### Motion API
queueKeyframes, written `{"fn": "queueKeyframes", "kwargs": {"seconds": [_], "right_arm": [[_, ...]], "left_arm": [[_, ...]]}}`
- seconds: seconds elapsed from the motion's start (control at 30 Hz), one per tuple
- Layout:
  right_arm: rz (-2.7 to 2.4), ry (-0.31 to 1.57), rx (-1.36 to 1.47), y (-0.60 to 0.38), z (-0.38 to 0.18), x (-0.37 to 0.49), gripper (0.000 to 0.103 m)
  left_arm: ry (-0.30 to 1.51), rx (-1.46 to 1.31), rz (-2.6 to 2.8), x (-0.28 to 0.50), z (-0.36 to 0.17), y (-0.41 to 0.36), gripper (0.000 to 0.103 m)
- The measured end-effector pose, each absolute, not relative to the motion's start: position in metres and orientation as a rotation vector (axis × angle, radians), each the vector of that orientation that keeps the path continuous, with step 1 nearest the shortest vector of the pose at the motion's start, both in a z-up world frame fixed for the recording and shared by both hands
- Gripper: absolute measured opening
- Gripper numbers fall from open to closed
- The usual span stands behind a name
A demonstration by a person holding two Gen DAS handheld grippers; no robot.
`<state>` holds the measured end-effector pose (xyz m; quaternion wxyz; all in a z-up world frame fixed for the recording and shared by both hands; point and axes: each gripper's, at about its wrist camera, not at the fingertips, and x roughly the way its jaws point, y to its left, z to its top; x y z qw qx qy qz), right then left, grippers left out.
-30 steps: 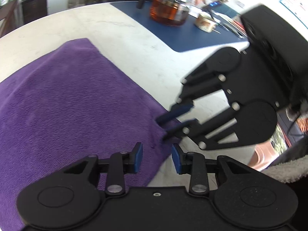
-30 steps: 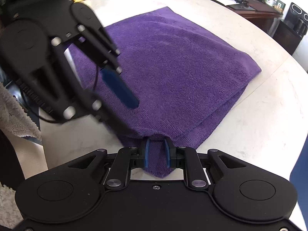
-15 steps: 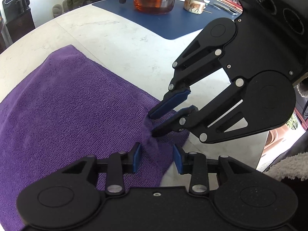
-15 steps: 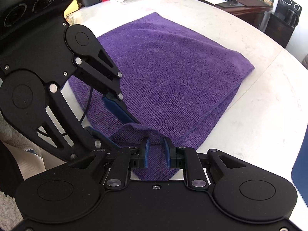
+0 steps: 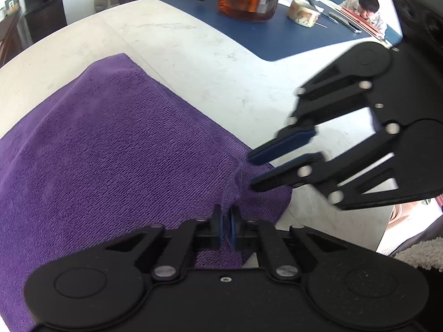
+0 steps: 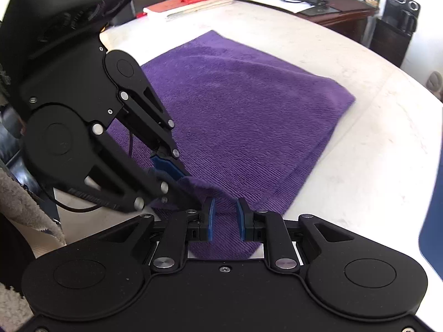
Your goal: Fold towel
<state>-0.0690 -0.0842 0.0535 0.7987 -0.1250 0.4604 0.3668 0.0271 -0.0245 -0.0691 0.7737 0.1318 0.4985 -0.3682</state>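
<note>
A purple towel (image 5: 110, 152) lies folded in layers on the white round table (image 5: 193, 49). Its near corner is lifted. My left gripper (image 5: 227, 227) is shut on that raised corner, with cloth pinched between its blue pads. In the right wrist view the towel (image 6: 249, 105) spreads away from me, and my right gripper (image 6: 224, 218) has its pads against a strip of towel between them, the corner hanging behind. The left gripper (image 6: 177, 174) comes in from the left, its tips at the same raised fold. From the left wrist the right gripper (image 5: 252, 171) looks blurred at the towel's edge.
A glass teapot of amber tea (image 5: 249, 0) and a tape roll (image 5: 301, 15) stand on a blue mat (image 5: 290, 36) at the far side. A person (image 5: 369, 5) sits beyond it. Red-and-white papers (image 6: 199, 0) and a dark desk (image 6: 346, 8) are behind the towel.
My left gripper was open beside the lifted corner and has shut on it. The right gripper has shifted slightly right, with towel still between its pads.
</note>
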Motion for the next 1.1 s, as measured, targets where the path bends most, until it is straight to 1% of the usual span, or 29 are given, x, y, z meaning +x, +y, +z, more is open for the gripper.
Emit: {"fn": "queueKeyframes", "kwargs": {"seconds": [0.3,0.43,0.77,0.83,1.1], "right_arm": [[0.799,1.007,-0.302,-0.083,0.051,-0.084,0.016],[0.817,0.998,-0.314,-0.072,0.046,-0.081,0.016],[0.829,1.055,-0.300,-0.066,0.039,-0.067,0.015],[0.831,1.053,-0.310,-0.066,0.038,-0.067,0.015],[0.825,1.049,-0.291,-0.069,0.041,-0.072,0.015]], "left_arm": [[1.067,0.125,-0.787,0.036,-0.042,-0.007,0.002],[1.038,0.060,-0.785,0.038,-0.024,0.002,0.002],[0.971,-0.075,-0.831,0.041,0.010,0.007,0.002],[0.973,-0.098,-0.848,0.043,0.009,0.006,0.002],[1.075,-0.181,-0.880,0.053,-0.034,-0.004,0.002]]}}
